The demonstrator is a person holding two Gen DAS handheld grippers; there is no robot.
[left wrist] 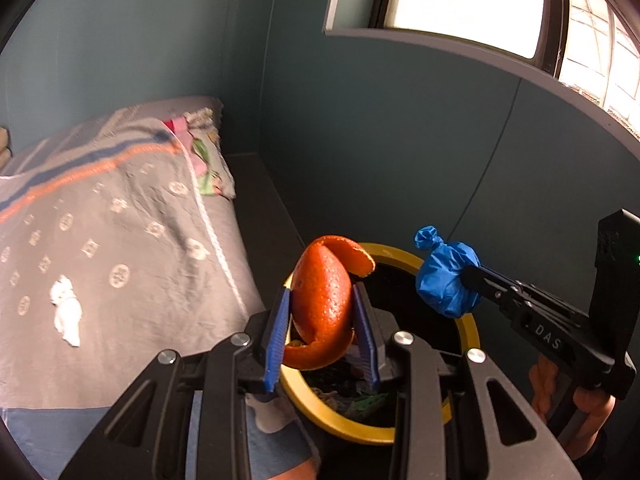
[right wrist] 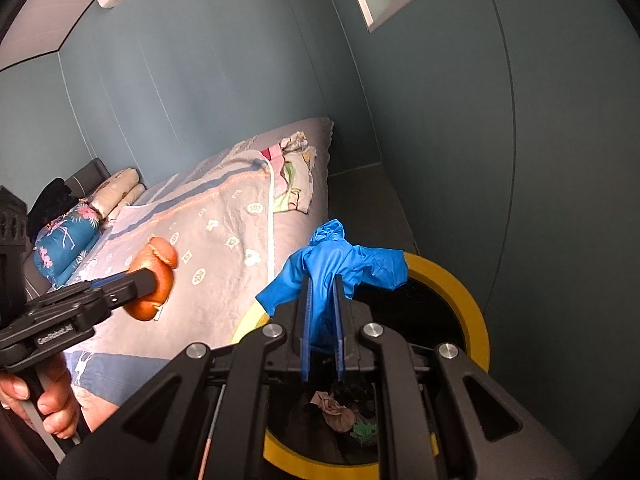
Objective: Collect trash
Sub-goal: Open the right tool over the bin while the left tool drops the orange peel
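My left gripper (left wrist: 322, 300) is shut on a curled orange peel (left wrist: 324, 304), held over the near rim of a black bin with a yellow rim (left wrist: 472, 328). In the right wrist view the same peel (right wrist: 154, 280) shows at the left, above the bed. My right gripper (right wrist: 323, 286) is shut on a crumpled blue glove (right wrist: 340, 264) just above the bin's yellow rim (right wrist: 476, 320). In the left wrist view the glove (left wrist: 444, 276) hangs over the bin's right side. Scraps of trash (right wrist: 344, 416) lie at the bottom of the bin.
A bed with a grey patterned cover (left wrist: 120, 240) fills the left, with a white crumpled scrap (left wrist: 66, 314) lying on it. Pillows (right wrist: 116, 192) lie at its far end. A teal wall (left wrist: 400, 140) and a window (left wrist: 460, 0) stand behind the bin. A hand (right wrist: 52, 404) holds the left gripper's handle.
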